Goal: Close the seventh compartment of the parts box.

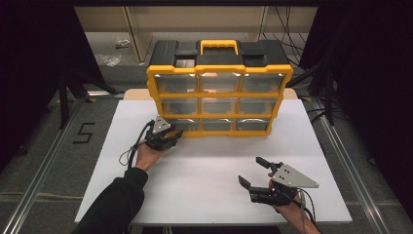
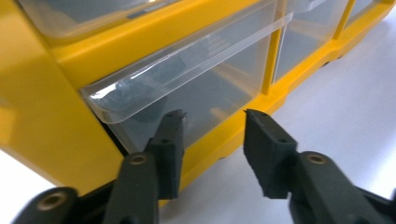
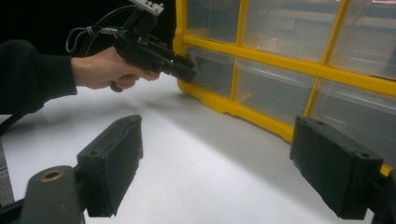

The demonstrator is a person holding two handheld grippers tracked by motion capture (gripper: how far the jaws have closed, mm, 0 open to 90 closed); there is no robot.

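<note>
A yellow and black organiser (image 1: pixel 219 83) with clear drawers stands upright at the back of the white board (image 1: pixel 209 170). My left gripper (image 1: pixel 175 134) is at its bottom left drawer (image 1: pixel 187 124). In the left gripper view the jaws (image 2: pixel 212 114) stand apart just in front of that clear drawer (image 2: pixel 196 79), whose front sticks out a little from the yellow frame (image 2: pixel 37 116); nothing sits between the pads. My right gripper (image 1: pixel 249 169) rests open near the front right of the board, holding nothing. From the right gripper view, its jaws (image 3: pixel 217 126) are wide apart and the left gripper (image 3: pixel 189 70) touches the drawer (image 3: pixel 212 70).
The organiser has three rows of three drawers and a yellow carry handle (image 1: pixel 219 46) on top. Metal rails (image 1: pixel 341 156) run along both sides of the board. A "5" mark (image 1: pixel 84 132) lies on the grey floor to the left. Bare white board lies between the two hands.
</note>
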